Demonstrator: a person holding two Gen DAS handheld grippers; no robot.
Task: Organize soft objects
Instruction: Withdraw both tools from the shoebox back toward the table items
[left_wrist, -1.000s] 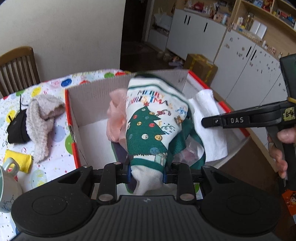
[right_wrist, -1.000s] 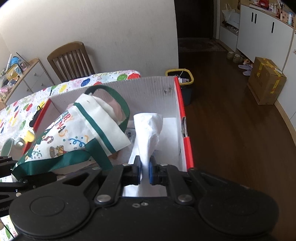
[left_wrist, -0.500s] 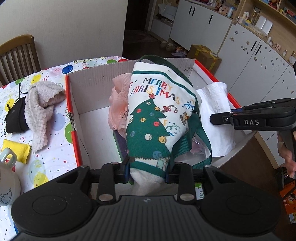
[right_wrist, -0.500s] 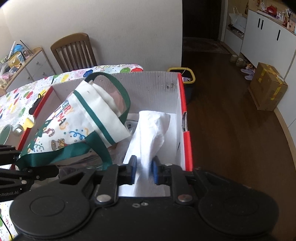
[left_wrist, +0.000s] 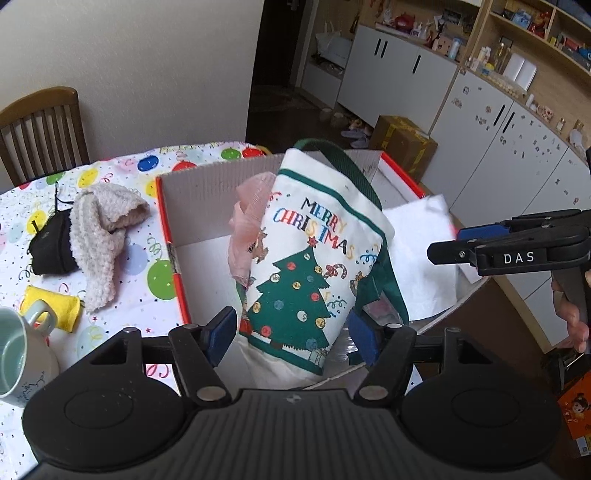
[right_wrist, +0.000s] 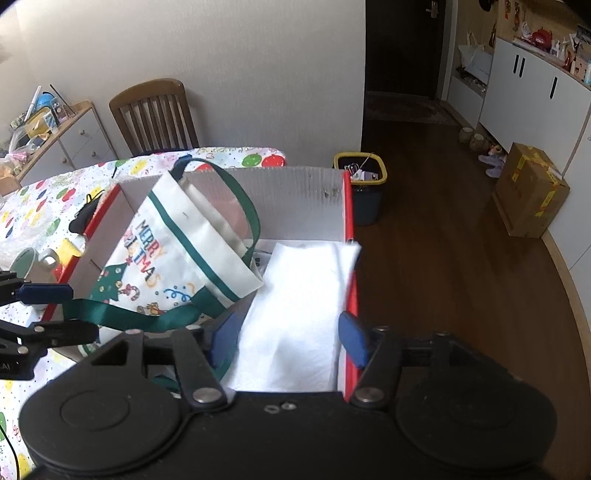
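Observation:
A white "Merry Christmas" tote bag (left_wrist: 310, 266) with green straps stands tilted in the red-edged cardboard box (left_wrist: 168, 236). It also shows in the right wrist view (right_wrist: 177, 258). My left gripper (left_wrist: 291, 332) is open, its blue pads on either side of the bag's lower end. A white cloth (right_wrist: 299, 306) lies flat in the box's right side. My right gripper (right_wrist: 286, 332) is open just above the cloth's near end. A pink fabric (left_wrist: 247, 229) sits behind the bag.
On the balloon-print tablecloth (left_wrist: 122, 173) left of the box lie a beige fleece piece (left_wrist: 99, 229), a black pouch (left_wrist: 51, 243), a yellow cloth (left_wrist: 55, 306) and a pale mug (left_wrist: 18, 354). A wooden chair (right_wrist: 151, 114) stands behind. A bin (right_wrist: 364, 184) and a carton (right_wrist: 532, 188) stand on the floor.
Both grippers have opened. The left has let go of the Christmas bag, the right has let go of the white cloth, which has dropped flat into the box. Both have drawn back slightly.

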